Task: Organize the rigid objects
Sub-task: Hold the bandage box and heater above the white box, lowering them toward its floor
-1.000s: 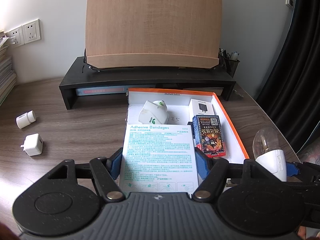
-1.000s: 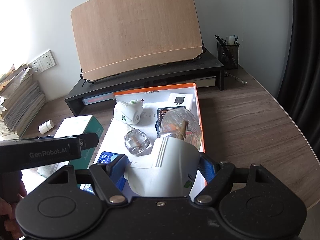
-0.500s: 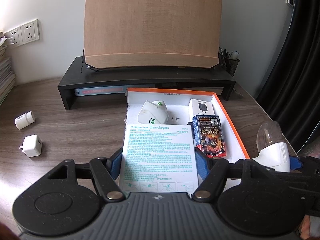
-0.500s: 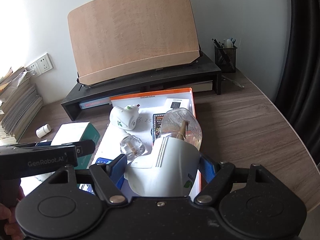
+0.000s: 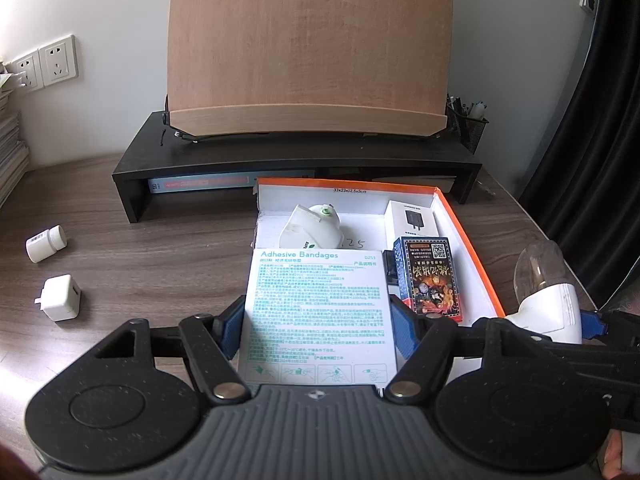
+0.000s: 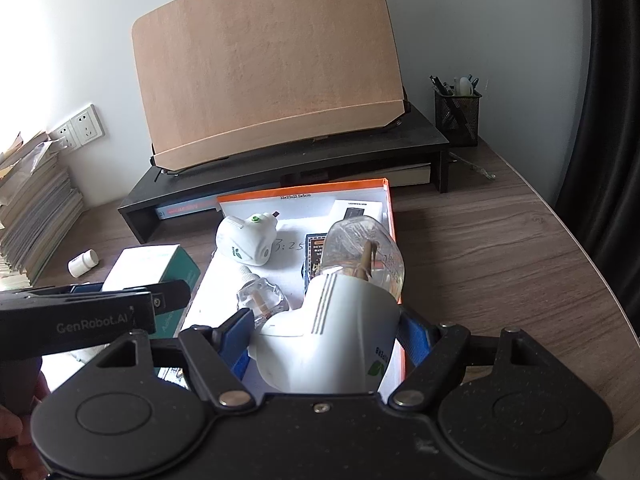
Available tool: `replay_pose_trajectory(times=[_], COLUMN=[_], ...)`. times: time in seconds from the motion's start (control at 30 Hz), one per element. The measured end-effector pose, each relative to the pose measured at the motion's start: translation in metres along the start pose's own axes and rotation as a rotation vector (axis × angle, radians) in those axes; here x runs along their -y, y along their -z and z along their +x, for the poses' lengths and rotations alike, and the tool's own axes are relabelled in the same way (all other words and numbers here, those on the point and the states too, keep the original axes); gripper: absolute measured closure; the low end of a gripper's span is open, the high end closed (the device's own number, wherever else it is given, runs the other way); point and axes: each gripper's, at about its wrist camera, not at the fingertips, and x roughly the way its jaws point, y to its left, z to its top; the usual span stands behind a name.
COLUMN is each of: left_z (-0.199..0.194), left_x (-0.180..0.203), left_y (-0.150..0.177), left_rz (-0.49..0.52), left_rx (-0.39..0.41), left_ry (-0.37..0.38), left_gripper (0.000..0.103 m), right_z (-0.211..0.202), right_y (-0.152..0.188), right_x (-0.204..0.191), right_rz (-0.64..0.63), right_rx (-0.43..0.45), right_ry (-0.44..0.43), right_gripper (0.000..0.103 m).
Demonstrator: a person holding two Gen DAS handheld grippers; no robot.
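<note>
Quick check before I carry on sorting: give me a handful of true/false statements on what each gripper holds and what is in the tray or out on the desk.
1. The left gripper is shut on the bandage box. True.
2. The right gripper is empty. False: it is clamped on the white plug-in vaporizer, whose clear bottle points forward.
3. A card pack lies inside the orange-rimmed tray. True.
4. The small white bottle lies in the tray. False: it lies on the desk, left of the tray.
5. The white charger cube sits on the desk outside the tray. True.
</note>
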Motion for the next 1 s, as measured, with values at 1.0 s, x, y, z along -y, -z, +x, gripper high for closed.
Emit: replay_pose_trajectory(times=[1.0], left_z=[0.041], left_x=[-0.003], left_y=[-0.025], left_rz=[0.005], left_rx=[-0.028], left_ry=[0.029], left_gripper=[0.031], right_z=[0.040], right_y=[-0.039], right_x=[0.008], right_rz=[-0.049], right_rx=[0.006], right_ry=[0.054], right_gripper=[0.012])
